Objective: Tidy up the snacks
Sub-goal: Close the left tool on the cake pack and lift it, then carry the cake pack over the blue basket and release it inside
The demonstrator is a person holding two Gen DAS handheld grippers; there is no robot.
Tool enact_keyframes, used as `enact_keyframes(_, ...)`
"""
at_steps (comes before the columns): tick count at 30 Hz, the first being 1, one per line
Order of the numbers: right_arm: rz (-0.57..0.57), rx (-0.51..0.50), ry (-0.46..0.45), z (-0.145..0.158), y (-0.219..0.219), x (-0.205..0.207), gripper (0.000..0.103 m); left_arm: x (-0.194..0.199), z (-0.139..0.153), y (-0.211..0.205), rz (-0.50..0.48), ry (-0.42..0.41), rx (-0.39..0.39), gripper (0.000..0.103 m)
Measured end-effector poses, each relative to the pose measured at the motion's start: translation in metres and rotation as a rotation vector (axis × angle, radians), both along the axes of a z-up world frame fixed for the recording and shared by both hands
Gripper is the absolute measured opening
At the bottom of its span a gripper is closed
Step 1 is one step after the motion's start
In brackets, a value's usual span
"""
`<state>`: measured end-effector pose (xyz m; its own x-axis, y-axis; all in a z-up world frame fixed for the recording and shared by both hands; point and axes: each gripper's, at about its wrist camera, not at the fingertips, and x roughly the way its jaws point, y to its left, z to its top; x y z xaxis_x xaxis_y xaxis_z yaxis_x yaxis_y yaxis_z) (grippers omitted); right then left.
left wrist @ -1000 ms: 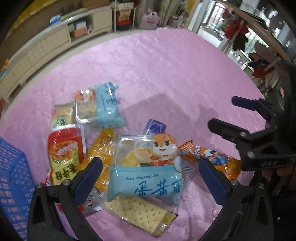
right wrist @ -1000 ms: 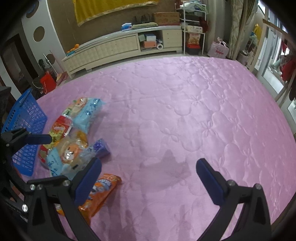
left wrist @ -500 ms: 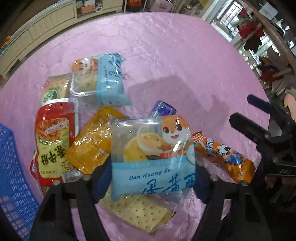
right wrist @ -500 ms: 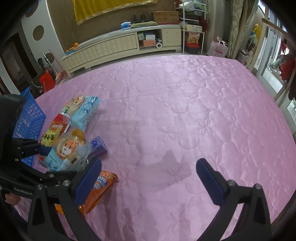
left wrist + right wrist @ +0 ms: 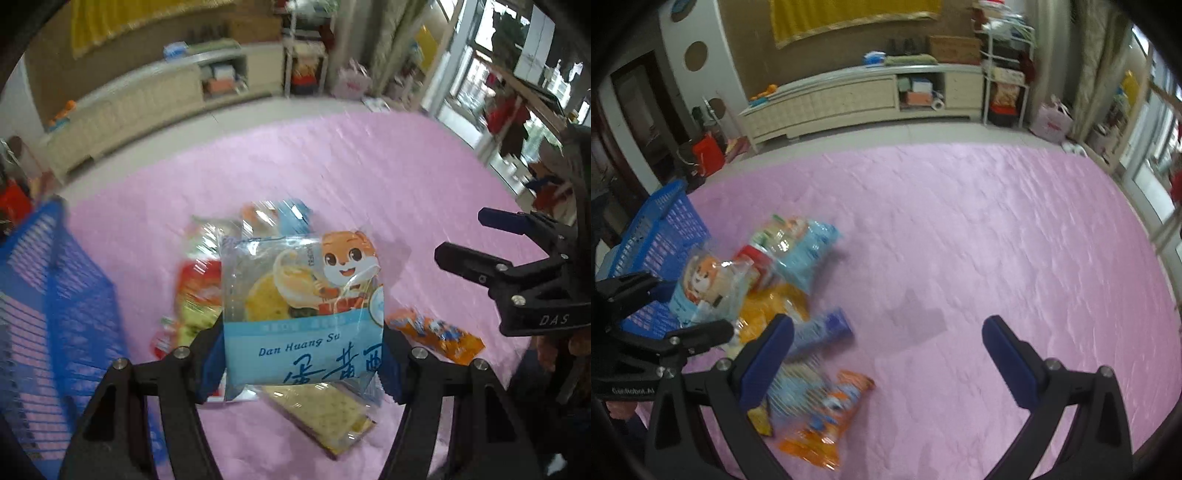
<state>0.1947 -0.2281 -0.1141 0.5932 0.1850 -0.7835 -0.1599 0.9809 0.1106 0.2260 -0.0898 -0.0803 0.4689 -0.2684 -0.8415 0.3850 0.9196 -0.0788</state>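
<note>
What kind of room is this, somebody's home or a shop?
Most likely a home living room. A long low cream cabinet runs along the far wall under a yellow hanging cloth, clothes hang by the window, and the snacks lie on a pink quilted cloth.

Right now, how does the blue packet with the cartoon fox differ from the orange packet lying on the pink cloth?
The blue packet is broad and nearly square; the orange packet is long and narrow. The blue packet is clamped in the left gripper, tilted up above the other snacks; the orange packet lies flat on the pink cloth, untouched. Both show cartoon pictures.
</note>
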Motion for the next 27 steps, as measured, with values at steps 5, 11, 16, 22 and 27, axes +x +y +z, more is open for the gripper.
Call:
enact_keyframes(5,0.026,-0.028,-0.054,0.005,0.035,0.025,0.103,0.004,0.027,0.026,0.116,-0.106,0.016,0.065)
enact_keyframes(11,0.024,0.026,0.053,-0.012,0.070,0.067,0.103,0.012,0.022,0.051,0.246,-0.169,0.070,0.065)
enact_keyframes(16,-0.003,0.065,0.168,-0.031,0.082,0.102,0.103,0.015,0.039,0.077,0.281,-0.213,0.059,0.065)
enact_keyframes(22,-0.095,0.109,0.300,-0.073,0.100,0.133,0.103,0.018,0.055,0.128,0.467,-0.229,-0.002,0.065)
enact_keyframes(27,-0.101,0.040,0.348,-0.088,0.119,0.141,0.085,0.005,0.057,0.135,0.485,-0.220,-0.010,0.065)
